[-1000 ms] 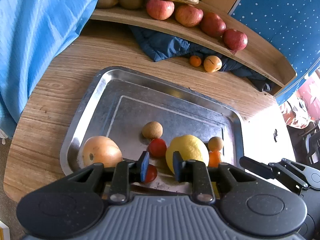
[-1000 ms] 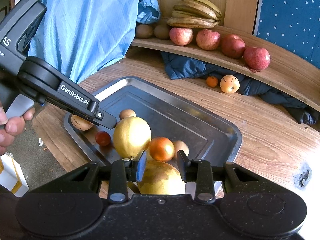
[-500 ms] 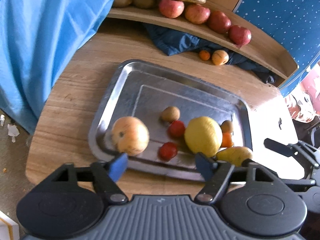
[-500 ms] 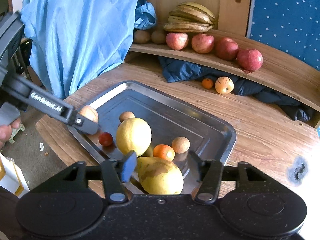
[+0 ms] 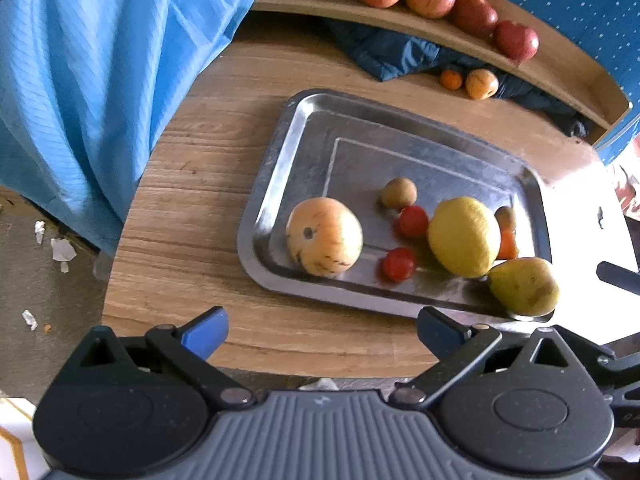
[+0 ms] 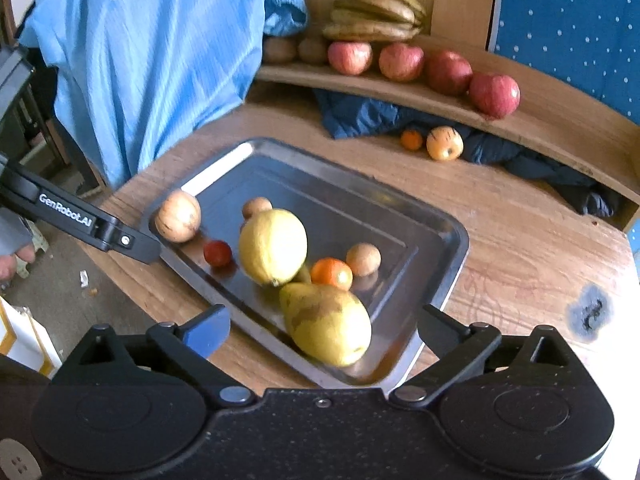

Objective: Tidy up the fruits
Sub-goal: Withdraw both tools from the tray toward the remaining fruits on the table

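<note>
**Both tongs opening, tray half filled**

Left gripper (image 5: 320, 330) hangs over the near table edge, its jaws opening wide, with nothing between them. Right gripper (image 6: 322, 326) is opening too; the pear (image 6: 328, 326) lies between its fingers but the pads do not press it, so it rests free in the near right corner of the tray (image 6: 448, 256).

Going left to right in the tray: a pale apple (image 5: 324, 236) at the left end, a small brown fruit (image 5: 398, 192) behind it, two red tomatoes (image 5: 400, 264) near the middle, the big lemon (image 5: 464, 236), then an orange (image 6: 332, 274) and a second brown fruit (image 6: 363, 259), and last the pear. These I judge as placed.

Left to do, by my reading: a small orange (image 6: 412, 140) and a yellow apple (image 6: 445, 143) sit on the table (image 6: 520, 240) beyond the tray, beside a dark cloth (image 6: 360, 116). On the shelf (image 6: 560, 128) at the far side lie bananas (image 6: 372, 16), two brown fruits and four red apples (image 6: 424, 70); whether they belong to the job I cannot tell.

Writing: the arm of the left gripper, seen in the right wrist view, reads "GenRobot.AI" (image 6: 66, 210). No other label is legible.
</note>
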The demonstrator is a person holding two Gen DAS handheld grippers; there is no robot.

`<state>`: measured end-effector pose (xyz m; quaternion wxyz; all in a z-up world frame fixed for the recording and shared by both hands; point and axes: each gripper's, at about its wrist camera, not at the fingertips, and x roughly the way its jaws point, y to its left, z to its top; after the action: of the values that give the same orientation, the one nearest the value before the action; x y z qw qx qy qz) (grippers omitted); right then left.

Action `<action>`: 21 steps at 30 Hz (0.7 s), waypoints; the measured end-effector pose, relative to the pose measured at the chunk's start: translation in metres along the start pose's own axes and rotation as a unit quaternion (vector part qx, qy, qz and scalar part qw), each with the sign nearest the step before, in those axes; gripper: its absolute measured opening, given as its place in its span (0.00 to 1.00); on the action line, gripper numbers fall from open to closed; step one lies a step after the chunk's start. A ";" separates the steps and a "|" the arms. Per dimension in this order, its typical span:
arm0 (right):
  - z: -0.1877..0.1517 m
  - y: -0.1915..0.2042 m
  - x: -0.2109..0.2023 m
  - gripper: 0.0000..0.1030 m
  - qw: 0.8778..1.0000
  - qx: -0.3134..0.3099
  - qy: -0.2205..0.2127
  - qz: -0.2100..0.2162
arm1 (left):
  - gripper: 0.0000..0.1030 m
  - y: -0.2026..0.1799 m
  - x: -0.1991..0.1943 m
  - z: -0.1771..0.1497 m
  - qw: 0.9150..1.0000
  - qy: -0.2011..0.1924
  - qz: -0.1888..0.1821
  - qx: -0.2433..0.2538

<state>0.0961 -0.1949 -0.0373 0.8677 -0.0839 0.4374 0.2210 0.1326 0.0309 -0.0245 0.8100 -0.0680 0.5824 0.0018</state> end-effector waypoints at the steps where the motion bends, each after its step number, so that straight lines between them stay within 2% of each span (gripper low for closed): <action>1: 0.000 0.000 0.001 0.98 1.000 0.001 0.003 -0.001 | 0.99 0.000 0.000 0.001 1.000 0.002 0.003 0.002; 8: 0.003 -0.003 0.005 0.99 1.000 0.012 0.009 -0.006 | 0.99 -0.003 -0.002 0.012 1.000 0.002 0.018 0.016; 21: 0.024 -0.017 0.012 0.99 0.999 0.032 -0.015 -0.012 | 0.99 -0.011 0.001 0.045 0.999 -0.009 0.026 0.043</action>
<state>0.1277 -0.1976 -0.0331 0.8789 -0.0584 0.4301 0.1978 0.1761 0.0251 -0.0107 0.8172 -0.0183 0.5760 -0.0016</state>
